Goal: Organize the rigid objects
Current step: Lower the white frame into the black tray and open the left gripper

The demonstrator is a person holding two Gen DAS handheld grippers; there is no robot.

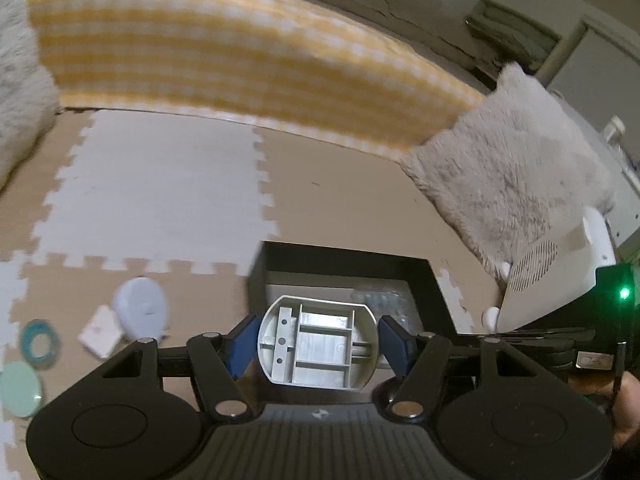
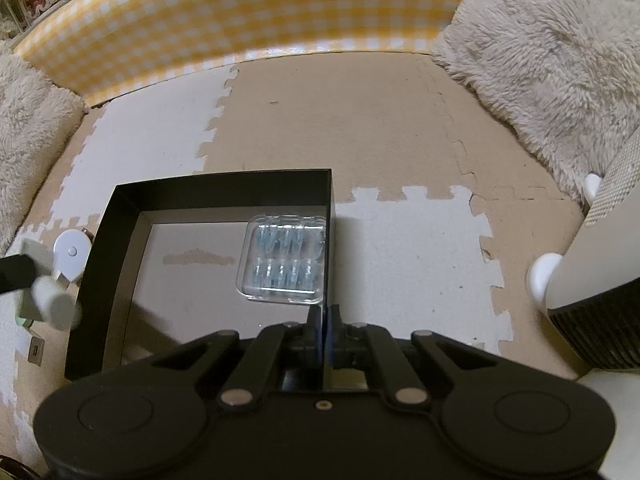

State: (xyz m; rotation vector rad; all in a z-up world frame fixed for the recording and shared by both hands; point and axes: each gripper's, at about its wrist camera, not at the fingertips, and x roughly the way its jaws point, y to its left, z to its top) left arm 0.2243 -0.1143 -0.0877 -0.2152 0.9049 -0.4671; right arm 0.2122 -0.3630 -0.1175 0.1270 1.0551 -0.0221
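Note:
My left gripper [image 1: 318, 342] is shut on a grey ribbed plastic piece [image 1: 318, 348] and holds it above the near side of the black box [image 1: 344, 262]. My right gripper [image 2: 325, 322] is shut on the right wall of the black box [image 2: 224, 188]. A clear plastic case of blue parts [image 2: 285, 258] lies in the box's far right corner. The left gripper with the grey piece [image 2: 52, 306] shows blurred at the left of the right wrist view. A pale blue round object [image 1: 140, 307], a white card [image 1: 100, 332], a teal ring [image 1: 39, 344] and a mint disc [image 1: 20, 390] lie on the mat left of the box.
The floor is a beige and white puzzle mat [image 2: 380, 120]. A yellow checked barrier [image 2: 248, 16] runs along the back. Fluffy cushions [image 2: 552, 60] sit at both sides. A white appliance with round feet [image 2: 592, 272] stands at the right.

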